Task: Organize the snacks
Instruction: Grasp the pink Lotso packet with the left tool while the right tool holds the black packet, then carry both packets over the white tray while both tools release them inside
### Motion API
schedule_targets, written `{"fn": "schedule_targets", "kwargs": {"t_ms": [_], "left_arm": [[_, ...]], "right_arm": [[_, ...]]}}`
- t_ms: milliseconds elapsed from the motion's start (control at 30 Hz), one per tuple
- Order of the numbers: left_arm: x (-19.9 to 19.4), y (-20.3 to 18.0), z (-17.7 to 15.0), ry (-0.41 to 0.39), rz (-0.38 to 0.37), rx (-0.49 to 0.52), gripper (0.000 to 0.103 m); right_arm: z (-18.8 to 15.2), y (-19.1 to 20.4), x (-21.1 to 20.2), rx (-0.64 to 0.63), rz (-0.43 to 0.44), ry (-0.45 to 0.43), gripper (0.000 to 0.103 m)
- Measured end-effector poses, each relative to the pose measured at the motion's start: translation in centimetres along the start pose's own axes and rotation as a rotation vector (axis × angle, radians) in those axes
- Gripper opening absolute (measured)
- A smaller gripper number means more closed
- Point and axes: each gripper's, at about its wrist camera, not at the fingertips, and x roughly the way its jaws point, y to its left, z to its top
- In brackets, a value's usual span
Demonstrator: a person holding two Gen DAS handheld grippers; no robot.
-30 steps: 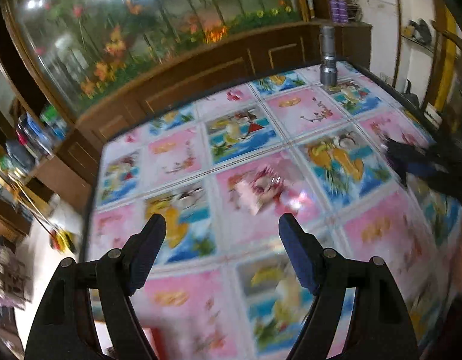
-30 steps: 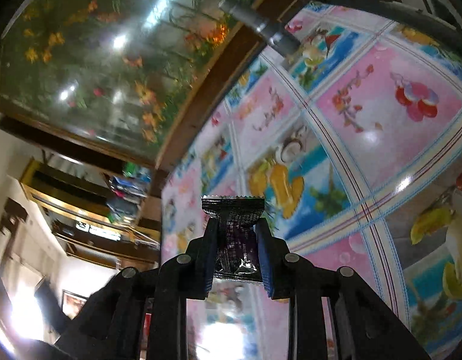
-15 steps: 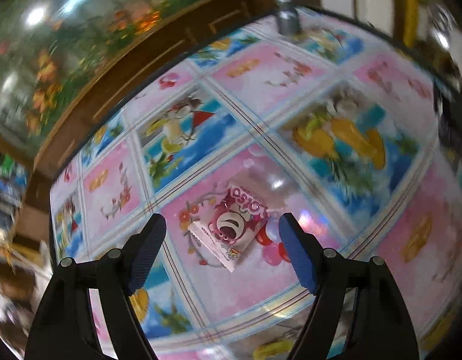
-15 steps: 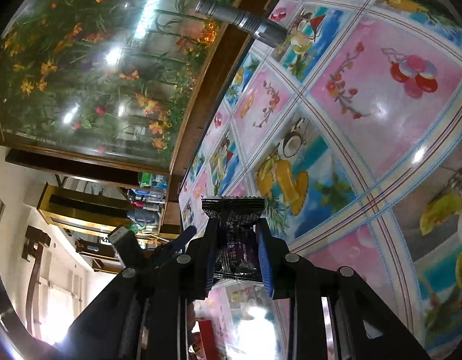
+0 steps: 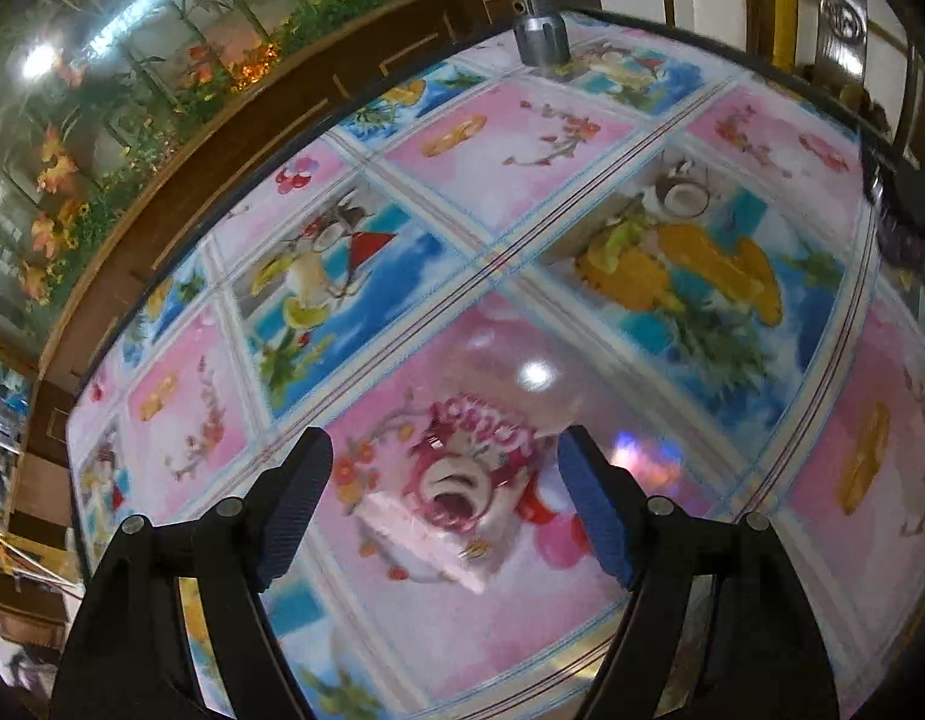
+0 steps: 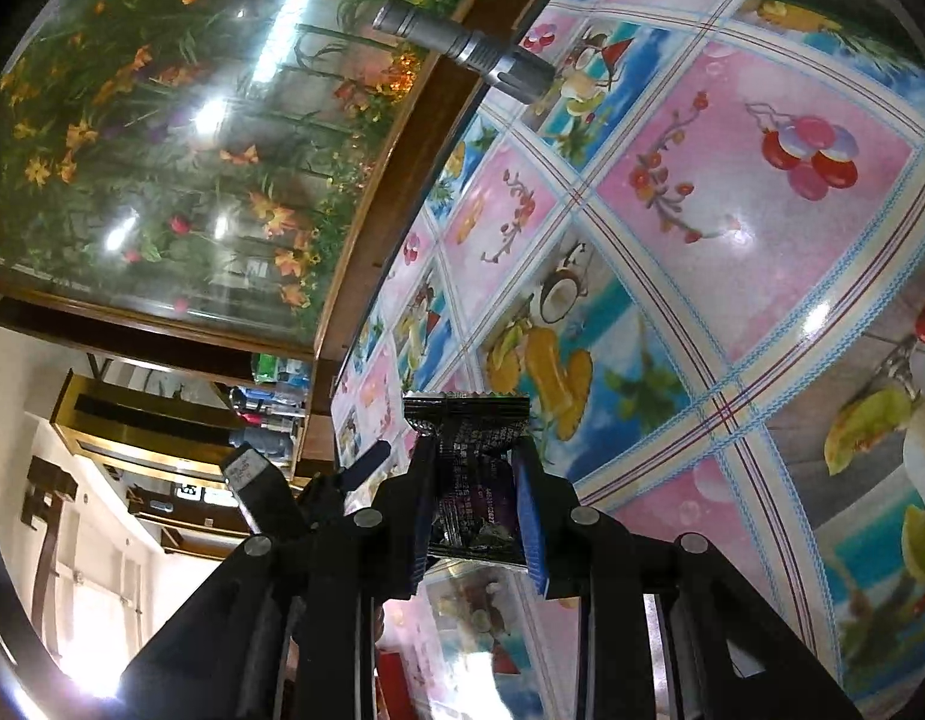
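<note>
A pink snack packet with a red bear face lies flat on the patterned tablecloth. My left gripper is open, low over the table, its two fingers on either side of the packet and apart from it. My right gripper is shut on a small black snack packet and holds it above the table, tilted sideways. Part of the left gripper shows at the lower left of the right wrist view.
A grey metal flashlight stands upright at the far edge of the table; it also shows in the right wrist view. A wooden cabinet with a flower-painted glass panel runs behind the table. The table's edges curve round on all sides.
My left gripper has come down and forward onto the pink packet, which now lies between its open fingers. My right gripper keeps its hold on the black packet and has tilted a little.
</note>
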Motion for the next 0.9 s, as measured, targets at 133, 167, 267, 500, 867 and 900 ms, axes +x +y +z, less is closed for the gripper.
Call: {"fn": "schedule_targets", "kwargs": {"t_ms": [133, 167, 267, 500, 867, 900], "left_arm": [[-0.3, -0.6, -0.3, -0.029, -0.049, -0.052, 0.054], [-0.3, -0.6, -0.4, -0.028, -0.058, -0.065, 0.049], [-0.7, -0.9, -0.8, -0.028, -0.076, -0.103, 0.035], [-2.4, -1.1, -3.6, -0.01, -0.085, -0.26, 0.033], [-10.1, -4.1, -13.1, -0.027, -0.008, -0.444, 0.033], [-10.7, -4.3, -13.8, -0.029, -0.004, -0.451, 0.033]], "right_arm": [[0.1, -0.2, 0.1, 0.002, -0.018, -0.003, 0.026], [0.1, -0.2, 0.1, 0.002, -0.021, -0.005, 0.026], [0.2, -0.1, -0.1, -0.007, -0.03, -0.017, 0.026], [0.1, 0.4, -0.3, -0.031, -0.026, -0.021, 0.026], [-1.6, 1.9, 2.6, -0.095, -0.016, 0.087, 0.026], [-1.8, 2.1, 2.8, -0.103, -0.012, 0.093, 0.026]]}}
